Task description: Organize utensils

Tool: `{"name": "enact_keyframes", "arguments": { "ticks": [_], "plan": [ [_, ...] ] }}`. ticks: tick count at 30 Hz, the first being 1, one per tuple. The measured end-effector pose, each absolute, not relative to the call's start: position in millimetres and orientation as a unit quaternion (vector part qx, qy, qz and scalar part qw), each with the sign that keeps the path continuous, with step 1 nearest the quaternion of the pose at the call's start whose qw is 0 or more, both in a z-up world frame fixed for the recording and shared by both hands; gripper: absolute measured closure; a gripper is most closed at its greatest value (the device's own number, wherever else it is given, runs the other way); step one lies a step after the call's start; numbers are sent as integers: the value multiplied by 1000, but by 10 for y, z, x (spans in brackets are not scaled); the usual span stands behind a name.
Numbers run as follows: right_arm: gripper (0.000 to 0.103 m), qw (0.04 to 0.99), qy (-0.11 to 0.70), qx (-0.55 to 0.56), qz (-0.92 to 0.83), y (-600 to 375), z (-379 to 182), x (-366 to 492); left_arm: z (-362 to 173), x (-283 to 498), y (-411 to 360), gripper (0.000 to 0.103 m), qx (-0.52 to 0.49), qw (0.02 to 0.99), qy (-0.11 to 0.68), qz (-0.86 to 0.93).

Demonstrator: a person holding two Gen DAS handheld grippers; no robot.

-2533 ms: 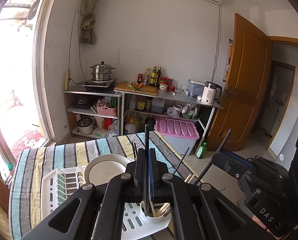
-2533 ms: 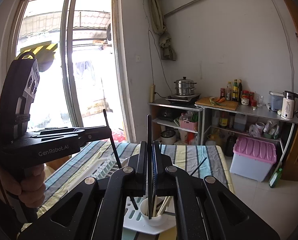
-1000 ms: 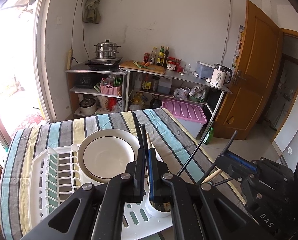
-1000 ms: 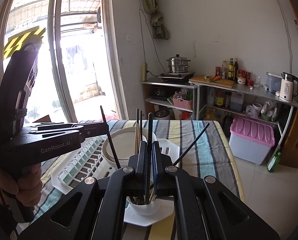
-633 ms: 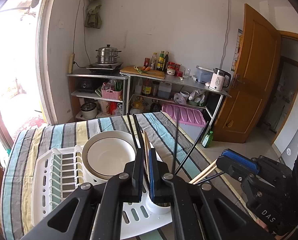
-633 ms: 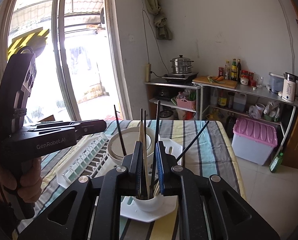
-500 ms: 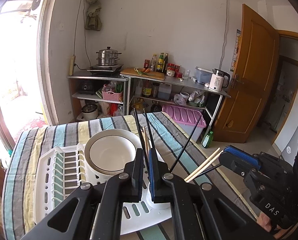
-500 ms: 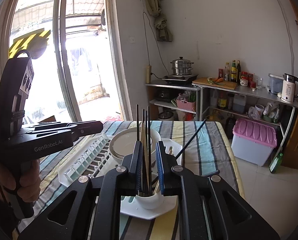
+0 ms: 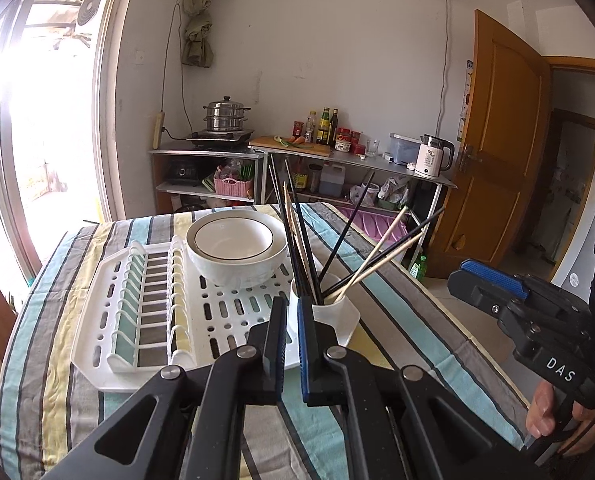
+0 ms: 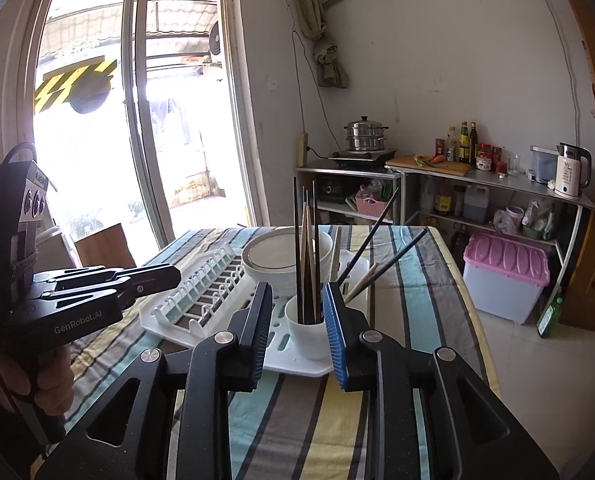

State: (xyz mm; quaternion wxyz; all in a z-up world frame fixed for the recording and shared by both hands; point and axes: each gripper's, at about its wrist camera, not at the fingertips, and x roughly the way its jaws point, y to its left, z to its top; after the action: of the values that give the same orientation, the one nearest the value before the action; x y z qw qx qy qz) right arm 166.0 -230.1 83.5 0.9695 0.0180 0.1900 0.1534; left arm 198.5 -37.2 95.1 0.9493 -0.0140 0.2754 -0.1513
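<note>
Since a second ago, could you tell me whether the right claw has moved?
Yes: the right claw backed away from the white cup, jaws opening, nothing between them.

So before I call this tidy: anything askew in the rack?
Slightly: in the white cup, several chopsticks splay sideways while the others stand upright. Nothing looks spilled or broken.

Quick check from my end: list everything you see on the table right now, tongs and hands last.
drying rack: one, white, on the striped tablecloth
bowl: one, white with dark rim line, on the rack
utensil cup: one, white, at the rack's near corner
chopsticks: several, black and pale wood, standing in the cup
left tongs: nearly closed, holding nothing
right tongs: opening, empty, short of the cup
hands: one on each handle
</note>
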Motion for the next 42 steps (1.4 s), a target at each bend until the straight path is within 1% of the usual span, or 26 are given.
{"name": "enact_keyframes", "arguments": {
  "ticks": [12,23,32,42],
  "plan": [
    [75,967,206,2,149,-2217,485,1076,535,1272,-315,99,-17,951,286,-120],
    [75,968,207,-7,139,-2130,333,741,355,848,-289,99,-16,953,284,-101],
    [74,967,216,-8,137,-2091,231,625,294,687,-305,99,-3,955,281,-97],
    [74,966,222,-13,135,-2080,171,636,220,714,-263,99,-14,951,291,-101]
  ]
}}
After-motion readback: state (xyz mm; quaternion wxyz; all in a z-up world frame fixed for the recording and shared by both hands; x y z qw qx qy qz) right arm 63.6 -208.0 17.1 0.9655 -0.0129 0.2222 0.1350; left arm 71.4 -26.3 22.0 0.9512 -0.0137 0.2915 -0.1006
